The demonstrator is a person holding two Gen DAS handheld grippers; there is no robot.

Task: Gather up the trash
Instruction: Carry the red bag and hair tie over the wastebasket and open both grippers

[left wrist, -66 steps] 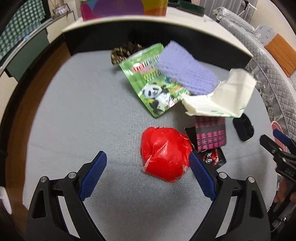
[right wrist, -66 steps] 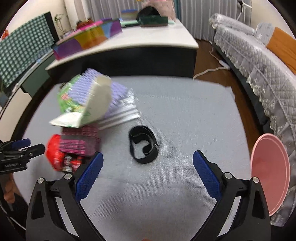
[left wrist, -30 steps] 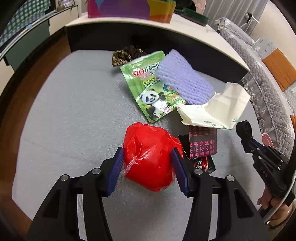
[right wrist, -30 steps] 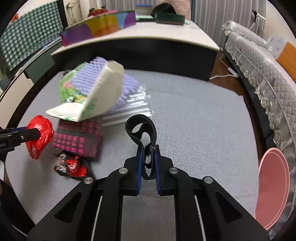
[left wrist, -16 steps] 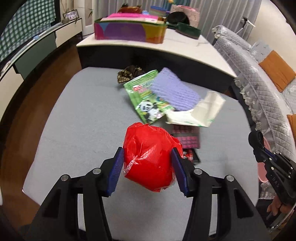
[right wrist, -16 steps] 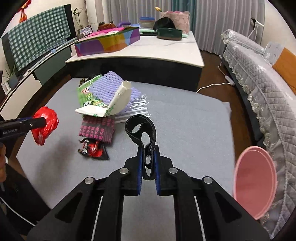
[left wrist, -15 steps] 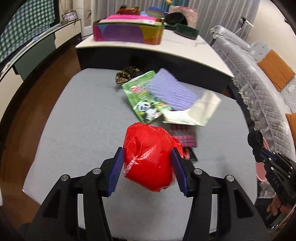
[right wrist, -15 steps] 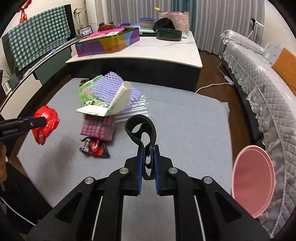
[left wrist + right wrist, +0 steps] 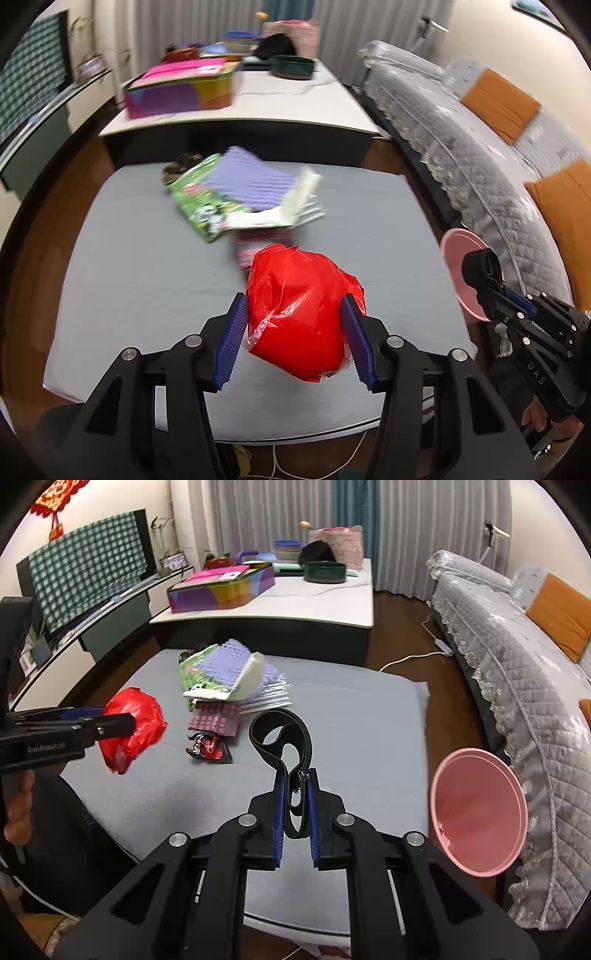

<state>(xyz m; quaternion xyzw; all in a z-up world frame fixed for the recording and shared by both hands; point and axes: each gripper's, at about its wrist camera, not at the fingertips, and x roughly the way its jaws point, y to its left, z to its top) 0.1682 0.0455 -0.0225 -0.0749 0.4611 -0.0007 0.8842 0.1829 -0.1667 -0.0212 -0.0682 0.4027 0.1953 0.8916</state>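
1. Left claw (image 9: 295, 343) pinches the red plastic bag (image 9: 301, 314), held above the table (image 9: 129, 280), left of the pink bin (image 9: 480, 812); light, crinkly, squashable.
2. Right claw (image 9: 295, 812) is pressed onto the black strap (image 9: 280, 731), limp, near the bin.

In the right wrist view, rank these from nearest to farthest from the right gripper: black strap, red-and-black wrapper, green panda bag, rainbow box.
1. black strap: clamped in the right gripper.
2. red-and-black wrapper: grey tabletop, ahead-left.
3. green panda bag: far end of the pile.
4. rainbow box: white table behind.
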